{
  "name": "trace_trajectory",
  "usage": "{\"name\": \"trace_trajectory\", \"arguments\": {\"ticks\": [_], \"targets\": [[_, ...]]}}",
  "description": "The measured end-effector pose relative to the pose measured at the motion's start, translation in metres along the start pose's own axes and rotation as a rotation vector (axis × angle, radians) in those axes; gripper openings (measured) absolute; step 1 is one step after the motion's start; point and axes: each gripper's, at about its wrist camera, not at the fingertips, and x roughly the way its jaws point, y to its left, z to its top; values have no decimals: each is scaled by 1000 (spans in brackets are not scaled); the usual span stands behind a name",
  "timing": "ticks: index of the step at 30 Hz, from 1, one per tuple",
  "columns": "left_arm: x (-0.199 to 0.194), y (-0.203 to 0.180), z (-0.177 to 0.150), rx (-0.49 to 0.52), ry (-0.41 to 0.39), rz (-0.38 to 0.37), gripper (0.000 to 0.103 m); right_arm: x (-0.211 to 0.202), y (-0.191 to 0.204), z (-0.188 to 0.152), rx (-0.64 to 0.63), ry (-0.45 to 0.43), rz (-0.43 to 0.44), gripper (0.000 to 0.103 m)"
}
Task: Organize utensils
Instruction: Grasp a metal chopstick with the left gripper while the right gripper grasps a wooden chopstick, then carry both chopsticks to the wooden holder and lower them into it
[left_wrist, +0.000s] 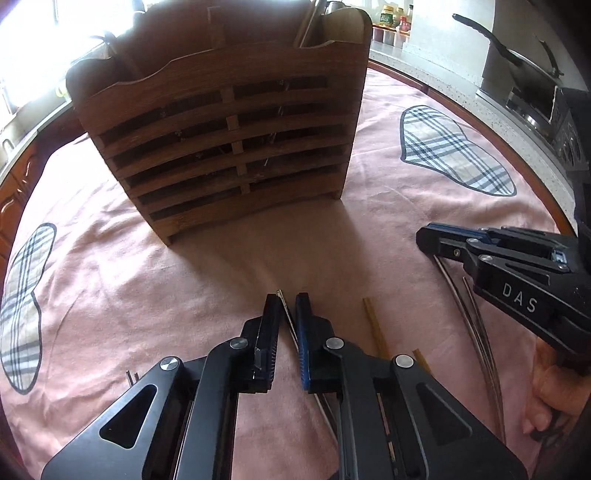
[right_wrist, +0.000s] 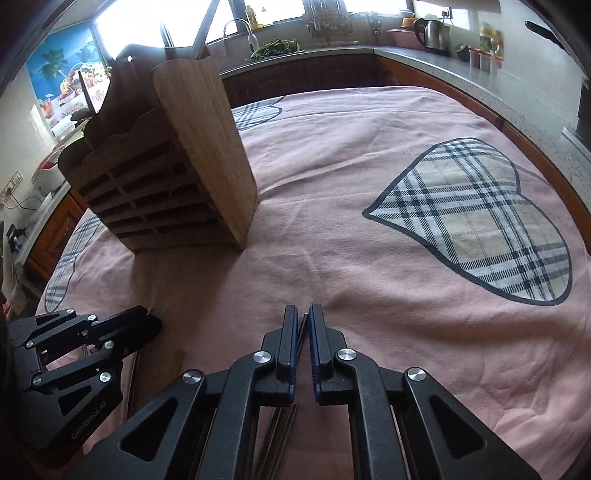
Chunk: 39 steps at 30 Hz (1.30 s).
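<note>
Both tools clench low over the pink-clothed bench (right_wrist: 369, 258), left tool (left_wrist: 287, 306) on one metal utensil (left_wrist: 283, 300), right tool (right_wrist: 303, 321) on metal chopsticks (right_wrist: 303, 326), likely bound for the wooden holder (left_wrist: 221, 147) nearby.

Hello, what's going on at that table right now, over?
Left gripper shut on a thin metal utensil. Right gripper shut on metal chopsticks. Wooden utensil holder ahead, nothing blocking. Wooden chopsticks lie on cloth.

Holder (left_wrist: 221, 122) top cut off; utensil (left_wrist: 286, 306) ends hidden under gripper.
</note>
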Motion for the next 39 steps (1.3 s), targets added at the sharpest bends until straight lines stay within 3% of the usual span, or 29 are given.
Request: {"name": "trace_trajectory", "arguments": {"ticks": [3,8,20,39], "targets": [[-12,11,-6,-48,-8,-27,6,-4,5,-6,38,14,93,4],[-50,31,-15,-116,-69,-69,4,-29,10,-13,66,-19,144,3],[-137,62,-31,-203,-231,-129,4,-107,30,3,40,-186,173,3],[-201,79,-49,-252,-358,-133,4,-178,43,6,5,-345,185,3]]}}
